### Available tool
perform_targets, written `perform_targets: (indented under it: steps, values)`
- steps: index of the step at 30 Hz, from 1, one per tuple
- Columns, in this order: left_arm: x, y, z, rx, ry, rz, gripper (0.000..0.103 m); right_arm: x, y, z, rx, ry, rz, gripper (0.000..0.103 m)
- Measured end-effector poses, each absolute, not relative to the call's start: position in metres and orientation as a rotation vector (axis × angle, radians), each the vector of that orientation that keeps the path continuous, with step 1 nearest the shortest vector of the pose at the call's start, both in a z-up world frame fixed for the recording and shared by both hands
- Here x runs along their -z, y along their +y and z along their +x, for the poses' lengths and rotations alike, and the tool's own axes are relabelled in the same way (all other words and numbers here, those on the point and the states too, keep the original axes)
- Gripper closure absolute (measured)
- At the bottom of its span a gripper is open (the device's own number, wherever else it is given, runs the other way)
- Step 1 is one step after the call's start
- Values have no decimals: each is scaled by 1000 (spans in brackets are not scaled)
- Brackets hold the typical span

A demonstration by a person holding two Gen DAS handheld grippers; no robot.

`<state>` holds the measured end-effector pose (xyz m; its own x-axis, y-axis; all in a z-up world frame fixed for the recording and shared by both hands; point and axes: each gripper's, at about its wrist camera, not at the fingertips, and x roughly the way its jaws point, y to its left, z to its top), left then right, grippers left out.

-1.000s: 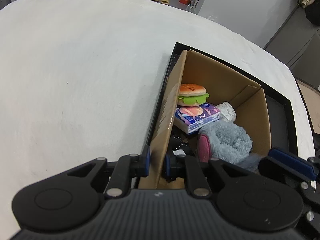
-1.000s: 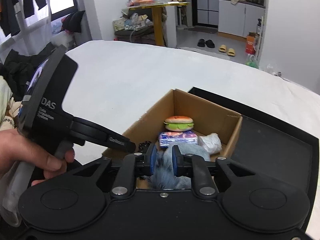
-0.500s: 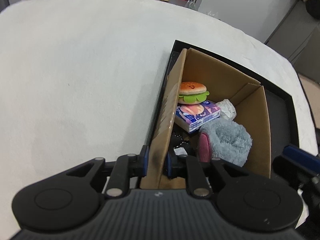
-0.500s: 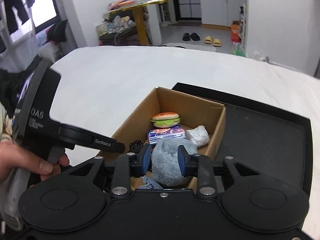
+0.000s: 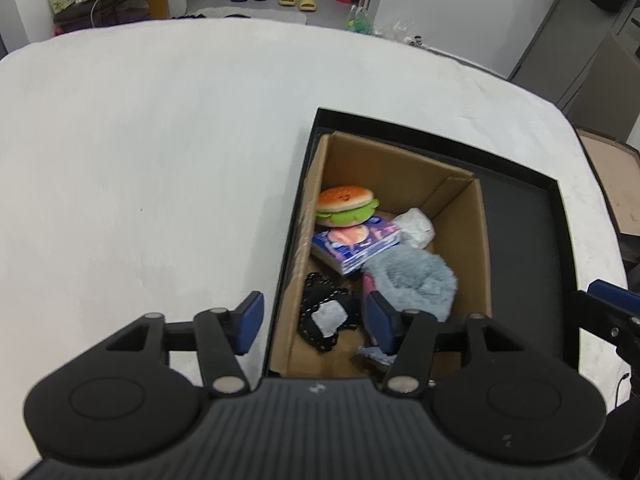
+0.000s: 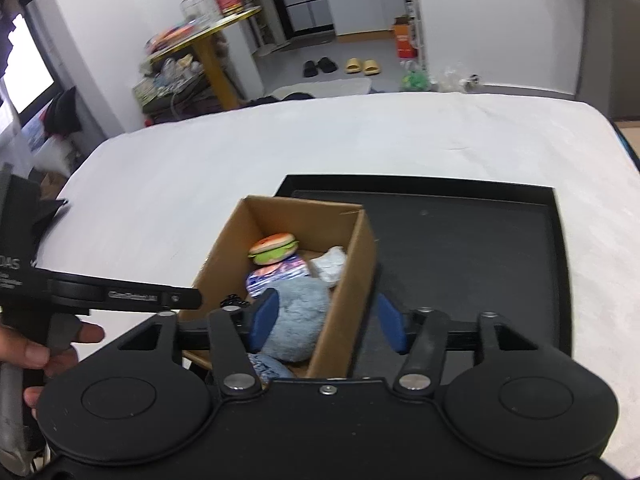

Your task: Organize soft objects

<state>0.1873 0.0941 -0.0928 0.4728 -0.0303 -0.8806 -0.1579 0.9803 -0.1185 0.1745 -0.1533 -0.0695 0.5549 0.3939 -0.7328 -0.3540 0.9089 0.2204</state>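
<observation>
- The left claw (image 5: pixel 312 322) is spread; its jaws have just been opening. One blue pad (image 5: pixel 251 320) hangs over the white worktop (image 5: pixel 140 168) outside the cardboard box (image 5: pixel 486 248), the other pad over the inside. The box's left wall runs between them, and neither pad presses on it.
- The right claw (image 6: pixel 328 324) is spread as well, its jaws also just opened. One pad sits just beside the grey fluffy toy (image 6: pixel 300 320) inside the box; the other is outside the box's right wall, over the black tray (image 6: pixel 480 248). Whether the inner pad touches the fur I cannot tell.
- The box stands in the tray's left part, and the tray lies near the worktop's right edge.
- In the box: a burger toy (image 5: pixel 346 206) at the far left corner, leaning on a purple packet (image 5: pixel 358 242); a crumpled white wad (image 5: pixel 416 226) beside the packet; the grey fluffy toy nearer; a black beaded piece (image 5: pixel 326 316) along the left wall.
- A hand (image 6: pixel 32 350) grips the left claw's handle.
</observation>
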Motion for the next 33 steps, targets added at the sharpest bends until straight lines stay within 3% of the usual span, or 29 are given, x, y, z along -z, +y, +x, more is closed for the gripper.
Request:
perform_targets:
  steps: [2,4,8,10,23,33]
  values:
    - [84,88,184,-80,1067,-168,34,66,-161,173,-427,872,60,34]
    - [77,83,182,-81,1064,-165,29,61,-170,170,-418,870,76,20]
    - [62,78,176,-61,1079,-201,23,51,-184,164,-397,858,102,11]
    - [51,73,170,-66,1060,-175,19,45,-191,160,-389,853,112,0]
    - [6,45,130,-44,1030,-128,3,34,-230,134,-298,837,114,0]
    - [-23,33,100,-42,986,-123,1,10,-243,113,-260,816,105,0]
